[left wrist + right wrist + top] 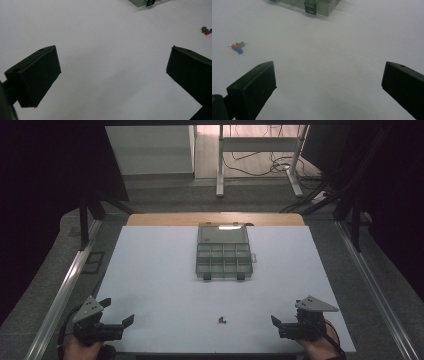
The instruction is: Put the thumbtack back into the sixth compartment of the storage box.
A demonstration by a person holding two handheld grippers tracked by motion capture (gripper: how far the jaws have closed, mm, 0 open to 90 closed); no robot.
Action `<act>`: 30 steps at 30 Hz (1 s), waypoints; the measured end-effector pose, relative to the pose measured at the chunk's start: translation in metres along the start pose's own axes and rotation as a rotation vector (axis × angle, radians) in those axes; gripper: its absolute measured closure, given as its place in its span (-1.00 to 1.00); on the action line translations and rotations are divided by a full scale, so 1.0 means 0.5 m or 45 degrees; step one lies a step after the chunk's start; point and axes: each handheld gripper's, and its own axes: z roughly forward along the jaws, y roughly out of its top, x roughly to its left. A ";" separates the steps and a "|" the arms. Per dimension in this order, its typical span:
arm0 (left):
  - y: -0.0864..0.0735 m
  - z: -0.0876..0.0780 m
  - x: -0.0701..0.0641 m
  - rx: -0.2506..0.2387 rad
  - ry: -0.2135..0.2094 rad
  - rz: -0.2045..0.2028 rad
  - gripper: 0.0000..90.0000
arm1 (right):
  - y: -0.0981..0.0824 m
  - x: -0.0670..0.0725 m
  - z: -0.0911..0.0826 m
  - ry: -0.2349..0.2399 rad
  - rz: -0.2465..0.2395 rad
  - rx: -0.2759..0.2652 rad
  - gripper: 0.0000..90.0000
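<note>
Tabletop [165, 285] under me is a pale sheet, bare for most of its spread, with a strip of wood showing along its far edge. My left gripper [116, 314] rests at the near left corner and my right gripper [283, 320] at the near right corner, well apart from each other. Both have their fingers spread wide, with nothing between them; in each gripper view I look along two black fingers [35, 77] [253, 90] at plain white surface.

A clear plastic box [223, 252] sits at the middle of the far half, lid shut, its small compartments showing through the lid and two dark latches on the near side. From the left gripper view I catch just a corner of it at the top edge [143, 2]; from the right gripper view its near wall and one latch show at the top [317, 6].

Three pushpins [221, 321] lie in a tight cluster near the front edge, about midway between my grippers, well short of the box. Up close they are red, green and blue [237, 47], touching or nearly so; in the left gripper view they sit at the far right [206, 30].

Nothing lies between my fingers and the pins, or between the pins and the box. Metal rails [65, 285] flank the tabletop on both sides, and beyond it stand white legs [220, 165] and loose cables [280, 167] on the floor.
</note>
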 end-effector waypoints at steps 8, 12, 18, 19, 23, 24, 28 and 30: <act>0.002 0.002 -0.006 0.022 0.010 0.034 -1.00 | 0.002 0.003 0.004 0.013 -0.021 0.027 -1.00; 0.001 0.002 -0.003 0.020 0.003 0.023 -1.00 | 0.004 0.003 0.009 0.027 -0.021 0.056 -1.00; 0.001 0.002 -0.001 0.018 -0.009 0.018 -1.00 | 0.006 0.004 0.013 0.031 -0.031 0.080 -1.00; 0.001 0.002 -0.002 0.019 -0.009 0.019 -1.00 | 0.006 0.005 0.014 0.031 -0.033 0.083 -1.00; 0.001 0.002 -0.003 0.021 -0.009 0.027 -1.00 | 0.007 0.006 0.016 0.032 -0.047 0.096 -1.00; 0.001 0.002 -0.003 0.021 -0.009 0.027 -1.00 | 0.007 0.006 0.016 0.032 -0.047 0.096 -1.00; 0.001 0.002 -0.002 0.019 -0.013 0.027 -1.00 | 0.010 0.009 0.017 0.046 -0.046 0.074 -1.00; 0.001 0.002 -0.003 0.017 -0.014 0.028 -1.00 | 0.015 0.010 0.020 0.056 -0.054 0.079 -1.00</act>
